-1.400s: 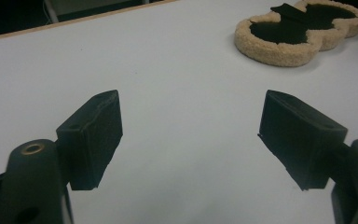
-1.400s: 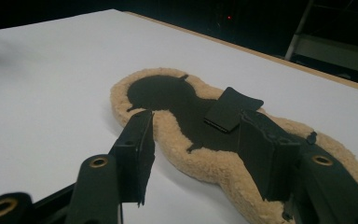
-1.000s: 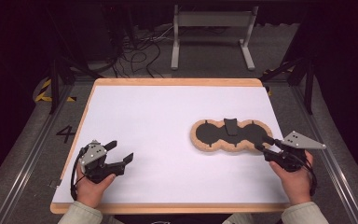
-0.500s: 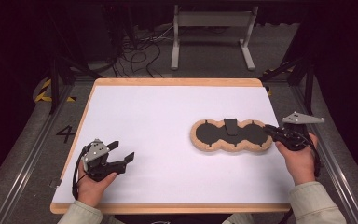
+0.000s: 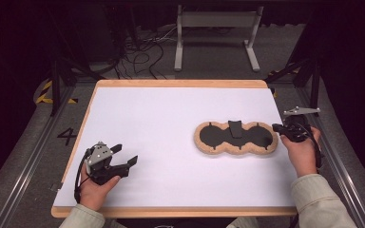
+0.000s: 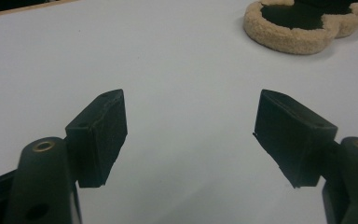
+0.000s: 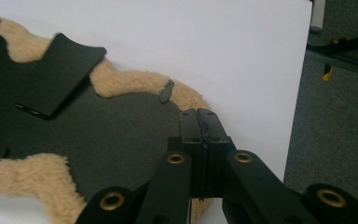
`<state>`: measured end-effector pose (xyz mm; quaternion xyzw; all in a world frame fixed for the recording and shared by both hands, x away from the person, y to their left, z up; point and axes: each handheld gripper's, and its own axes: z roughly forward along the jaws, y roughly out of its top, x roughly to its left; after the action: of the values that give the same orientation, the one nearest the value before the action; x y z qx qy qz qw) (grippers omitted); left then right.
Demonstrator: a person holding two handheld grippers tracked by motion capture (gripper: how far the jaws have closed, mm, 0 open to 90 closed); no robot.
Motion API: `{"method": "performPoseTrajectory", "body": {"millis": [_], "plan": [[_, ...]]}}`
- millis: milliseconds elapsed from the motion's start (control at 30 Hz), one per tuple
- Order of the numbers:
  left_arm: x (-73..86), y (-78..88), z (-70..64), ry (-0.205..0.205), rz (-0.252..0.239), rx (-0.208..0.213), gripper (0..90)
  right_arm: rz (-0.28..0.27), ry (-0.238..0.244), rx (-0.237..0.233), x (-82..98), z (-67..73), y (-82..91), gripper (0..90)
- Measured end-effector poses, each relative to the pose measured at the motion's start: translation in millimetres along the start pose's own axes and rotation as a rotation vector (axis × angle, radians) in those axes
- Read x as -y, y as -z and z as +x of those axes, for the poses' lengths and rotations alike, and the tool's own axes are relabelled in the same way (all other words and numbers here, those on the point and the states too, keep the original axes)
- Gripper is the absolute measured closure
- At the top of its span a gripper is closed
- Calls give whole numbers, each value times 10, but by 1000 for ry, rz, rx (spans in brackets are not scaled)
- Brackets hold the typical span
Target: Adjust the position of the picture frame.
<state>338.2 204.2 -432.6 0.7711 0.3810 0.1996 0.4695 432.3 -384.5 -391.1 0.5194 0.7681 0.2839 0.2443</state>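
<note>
A flat black pad with a tan fleecy rim (image 5: 218, 135) lies on the right half of the white table (image 5: 171, 114), a black flap (image 5: 235, 128) folded over its middle. My right gripper (image 5: 276, 127) is shut, and its tips sit over the pad's right end. In the right gripper view the jaws are pressed together (image 7: 198, 114) above the fleecy rim (image 7: 135, 84), with the flap (image 7: 60, 74) at upper left. My left gripper (image 5: 126, 153) is held open at the near left over bare table. Its view shows its jaws wide apart (image 6: 191, 126) and the pad (image 6: 289, 39) far off.
The table has a wooden edge (image 5: 180, 83). Behind it a grey metal stand (image 5: 216, 28) and loose cables (image 5: 142, 52) are on the floor. Metal rails run along both sides, with a painted "4" (image 5: 66, 136) at the left.
My right gripper has moved away from the person, from the near right up to the pad's right end. The left gripper and the pad have barely shifted.
</note>
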Motion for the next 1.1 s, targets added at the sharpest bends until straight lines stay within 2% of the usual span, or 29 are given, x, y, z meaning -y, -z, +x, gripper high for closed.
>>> {"method": "performPoseTrajectory", "body": {"millis": [67, 267, 467, 533, 633, 667, 733, 933, 967, 1000, 1033, 1100], "plan": [[-1, -8, -1, -3, 9, 3, 261, 22, -8, 10, 2, -42, -46, 900], [-1, -18, -9, -3, 13, 6, 262, 91, -72, 32, 56, -182, -167, 900], [3, -25, -10, 0, 13, 8, 262, 156, -96, 61, 138, -277, -247, 900], [4, -29, -13, -2, 15, 8, 262, 177, -106, 53, 162, -296, -282, 900], [2, -31, -19, 1, 16, 11, 262, 184, -117, 11, 162, -273, -316, 900], [1, -32, -17, -5, 18, 10, 262, 184, -107, 6, 157, -252, -331, 900], [1, -39, -21, -1, 21, 12, 262, 191, -91, 25, 139, -208, -332, 900], [-1, -61, -28, -6, 24, 16, 262, 193, -85, 25, 110, -122, -343, 900], [-1, -66, -30, -5, 23, 16, 262, 190, -83, 16, 109, -114, -347, 900], [-4, -73, -29, -2, 27, 16, 262, 181, -85, -15, 103, -68, -362, 900], [-4, -73, -29, -2, 27, 16, 262, 181, -85, -15, 103, -68, -362, 900], [-10, -86, -20, -6, 28, 18, 262, 178, -70, -42, 77, 25, -387, 900]]}}
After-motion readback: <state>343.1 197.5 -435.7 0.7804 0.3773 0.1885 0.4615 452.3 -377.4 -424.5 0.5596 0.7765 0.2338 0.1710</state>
